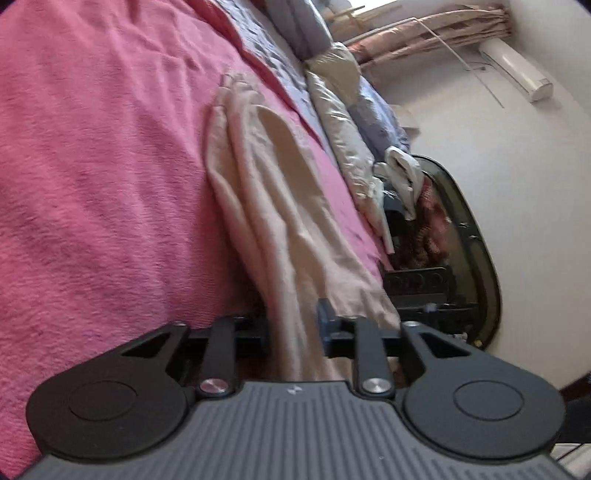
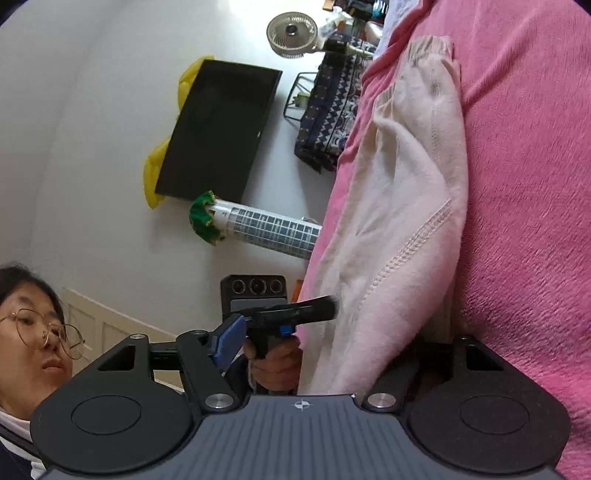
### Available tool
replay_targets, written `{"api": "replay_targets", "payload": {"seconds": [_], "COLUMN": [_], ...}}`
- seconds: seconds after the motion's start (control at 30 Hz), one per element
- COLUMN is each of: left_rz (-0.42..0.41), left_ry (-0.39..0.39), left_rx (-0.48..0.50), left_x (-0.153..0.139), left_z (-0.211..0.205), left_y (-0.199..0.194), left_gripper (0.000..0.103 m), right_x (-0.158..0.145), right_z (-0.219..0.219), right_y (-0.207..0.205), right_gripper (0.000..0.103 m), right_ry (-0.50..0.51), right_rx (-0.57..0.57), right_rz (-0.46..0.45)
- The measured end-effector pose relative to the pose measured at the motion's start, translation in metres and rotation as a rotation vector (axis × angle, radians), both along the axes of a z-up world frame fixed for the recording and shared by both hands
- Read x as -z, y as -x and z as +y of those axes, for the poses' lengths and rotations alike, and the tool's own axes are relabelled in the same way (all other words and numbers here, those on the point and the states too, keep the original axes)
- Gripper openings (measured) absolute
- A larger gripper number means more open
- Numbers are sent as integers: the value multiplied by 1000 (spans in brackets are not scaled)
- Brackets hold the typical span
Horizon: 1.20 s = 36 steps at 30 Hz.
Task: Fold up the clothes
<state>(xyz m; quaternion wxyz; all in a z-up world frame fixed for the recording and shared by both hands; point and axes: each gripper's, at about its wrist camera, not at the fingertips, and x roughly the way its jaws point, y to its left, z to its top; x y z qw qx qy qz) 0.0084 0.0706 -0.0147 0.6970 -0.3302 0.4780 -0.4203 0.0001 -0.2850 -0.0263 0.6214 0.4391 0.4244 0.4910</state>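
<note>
A pale beige pair of trousers point(image 1: 266, 177) lies lengthwise on the pink blanket point(image 1: 103, 166), its elastic cuff at the far end. My left gripper point(image 1: 293, 315) is shut on the near end of the cloth, which bunches between its fingers. The left finger is hidden behind the fabric. In the right wrist view the same trousers point(image 2: 402, 206) run between the fingers of my right gripper point(image 2: 332, 334). Its jaws stand wide, and the blue left finger point(image 2: 225, 338) is clear of the cloth. A hand point(image 2: 275, 363) holds the left gripper point(image 2: 328, 306) at the garment's left edge.
Crumpled bedding point(image 1: 351, 122) is piled along the far side of the bed, by a wall with an air conditioner point(image 1: 517, 70). Off the bed's other side are a black screen point(image 2: 221, 129), a small fan point(image 2: 291, 33), a white tower unit point(image 2: 266, 229) and a patterned bag point(image 2: 325, 110). The person leans in at lower left.
</note>
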Motion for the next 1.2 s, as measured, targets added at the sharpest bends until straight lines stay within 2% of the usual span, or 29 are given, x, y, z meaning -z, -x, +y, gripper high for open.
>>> {"api": "replay_targets", "payload": {"seconds": [0.1,0.13,0.17,0.2,0.23,0.27,0.37,0.53,0.63,0.8,0.93,1.0,1.07,1.13,1.2], "left_rz": [0,-9,-25,-36,-35,-21,-9,-102,-199,-360,-516,-553,-556,-504,-418], "left_ry": [28,26,23,25,35,56,157,283,334,253,246,229,198,159,124], "left_rx": [26,30,31,29,24,16,-8,-24,-40,-78,-89,-77,-55,-23,9], "left_x": [-2,-2,-3,-3,-2,0,-1,-30,-64,-139,-186,-191,-182,-157,-125], "left_z": [-5,-7,-10,-12,-13,-11,2,16,22,7,1,1,-2,5,8], "left_y": [0,0,2,4,6,8,19,41,45,1,-8,6,23,51,83], "left_gripper": [52,51,48,36,24,7,6,6,6,6,6,7,7,7,7], "right_x": [0,2,4,3,0,-3,-15,-66,-105,-177,-226,-227,-206,-177,-140], "right_z": [-12,-15,-15,-12,-8,-4,4,1,-2,-6,-8,-6,-4,-1,0], "right_y": [5,7,9,11,15,19,32,50,56,22,13,22,39,59,90], "right_gripper": [66,64,56,51,37,20,11,11,11,11,14,18,18,18,19], "right_ry": [15,11,23,63,107,144,143,53,30,109,116,113,142,180,198], "right_rx": [35,51,76,107,127,136,136,166,171,233,255,210,155,103,68], "right_rz": [-2,8,19,22,23,27,19,-98,-200,-420,-567,-587,-550,-485,-388]}}
